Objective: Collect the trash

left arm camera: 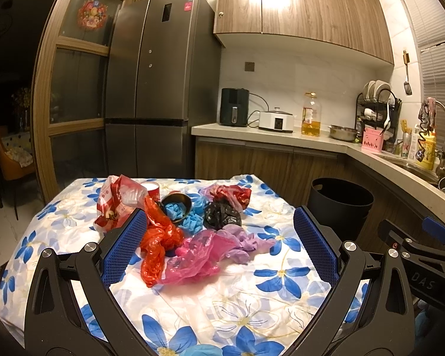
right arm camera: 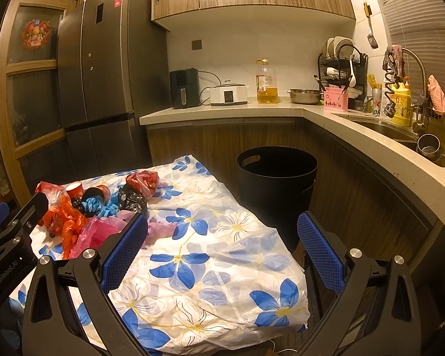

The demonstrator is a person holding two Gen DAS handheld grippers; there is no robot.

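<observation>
Left: the left gripper point(left arm camera: 221, 231) hangs over the flowered tablecloth point(left arm camera: 276, 284), jaws spread wide and empty. Centre: the trash lies heaped on the cloth, with an orange-red bag point(left arm camera: 157, 237), a pink bag point(left arm camera: 192, 255), a tipped cup point(left arm camera: 176, 206) holding blue wads and a black bag point(left arm camera: 222, 215). Right: the right gripper point(right arm camera: 222, 234), likewise spread and empty; beyond the table corner stands the black bin point(right arm camera: 277, 175), on the floor.
</observation>
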